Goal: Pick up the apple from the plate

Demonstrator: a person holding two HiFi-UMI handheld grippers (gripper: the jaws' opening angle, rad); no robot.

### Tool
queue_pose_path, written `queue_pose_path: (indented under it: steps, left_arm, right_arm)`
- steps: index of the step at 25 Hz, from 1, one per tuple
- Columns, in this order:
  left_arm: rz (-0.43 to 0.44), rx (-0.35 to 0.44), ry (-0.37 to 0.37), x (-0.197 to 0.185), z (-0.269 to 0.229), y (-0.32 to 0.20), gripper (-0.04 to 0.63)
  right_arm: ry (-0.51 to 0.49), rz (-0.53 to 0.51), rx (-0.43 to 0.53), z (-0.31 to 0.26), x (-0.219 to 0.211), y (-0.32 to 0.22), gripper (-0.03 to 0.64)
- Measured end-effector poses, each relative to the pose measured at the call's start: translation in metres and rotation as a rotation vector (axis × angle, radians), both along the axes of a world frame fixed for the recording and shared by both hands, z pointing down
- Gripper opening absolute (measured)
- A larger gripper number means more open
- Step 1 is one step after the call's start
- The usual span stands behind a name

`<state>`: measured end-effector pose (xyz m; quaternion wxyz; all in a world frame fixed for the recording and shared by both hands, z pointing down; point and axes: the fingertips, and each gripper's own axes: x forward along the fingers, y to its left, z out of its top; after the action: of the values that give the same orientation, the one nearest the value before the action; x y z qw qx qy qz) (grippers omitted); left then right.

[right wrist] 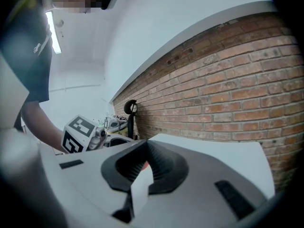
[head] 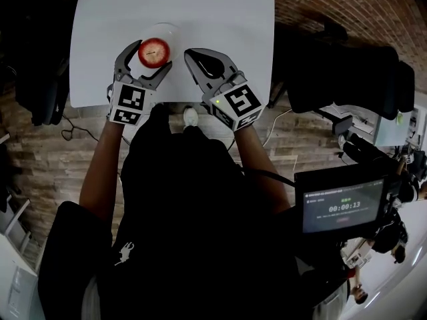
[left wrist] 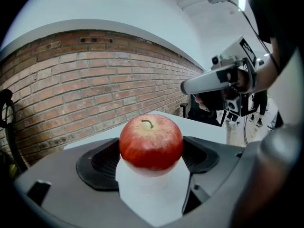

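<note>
Red round apple (left wrist: 150, 141) lies on the white round plate (head: 172, 29), between the spread jaws of the left gripper (head: 149, 57), which seem not yet pressed on it. The right gripper (head: 192, 53), just beside, is clenched and empty. Squeezing and lifting remain.

- Right gripper (right wrist: 144, 151): jaws closed, tips meeting, nothing held.
- White table (right wrist: 223, 151) under them; brick wall (right wrist: 228, 89) beyond its far edge.
- Marker cube (right wrist: 78, 134) at left.
</note>
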<state>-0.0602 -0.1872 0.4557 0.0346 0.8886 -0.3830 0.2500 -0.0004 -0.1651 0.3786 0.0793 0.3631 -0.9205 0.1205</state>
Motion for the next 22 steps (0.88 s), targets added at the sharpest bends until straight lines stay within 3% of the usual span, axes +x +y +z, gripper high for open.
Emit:
queue_pose_path:
  steps: [10,22]
  left_arm:
    - [-0.029,0.034,0.016,0.006,-0.027,0.023,0.405]
    - [0.006,0.099,0.053,0.021,-0.065,0.036,0.405]
  right_arm:
    - [-0.033,-0.009,0.042,-0.021,0.007,0.010,0.003]
    - [-0.045,-0.013,0.070,-0.030,0.015,0.015,0.003]
